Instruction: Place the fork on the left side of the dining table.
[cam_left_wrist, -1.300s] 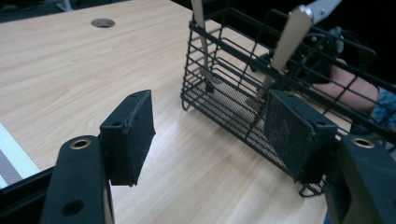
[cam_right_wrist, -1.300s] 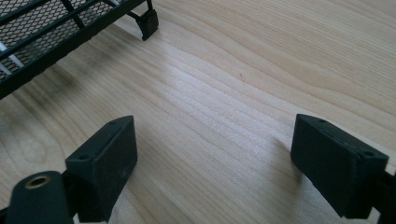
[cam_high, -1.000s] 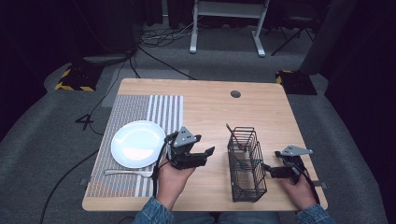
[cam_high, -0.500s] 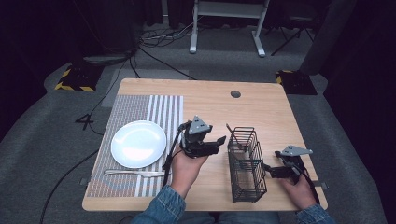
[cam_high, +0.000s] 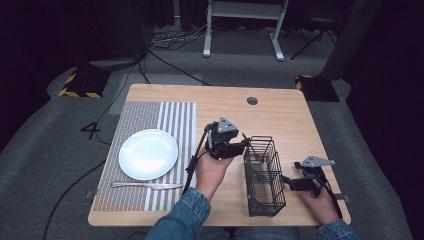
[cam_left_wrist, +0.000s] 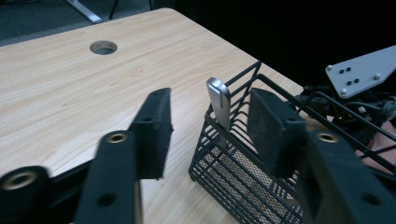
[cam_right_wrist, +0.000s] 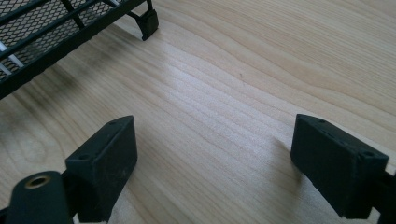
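The left tool was held wide open at the basket's far corner, a handle between its jaws untouched. The right tool was spread wide too, just above the worktop beside the basket.

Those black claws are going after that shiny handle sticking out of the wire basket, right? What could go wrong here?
The left gripper is open around the metal handle, which leans on the wire basket rim. One jaw sits inside the basket, so closing might catch a wire too. The basket looks light; pulling could tip or drag it, since the right gripper rests open beside it, not holding it.
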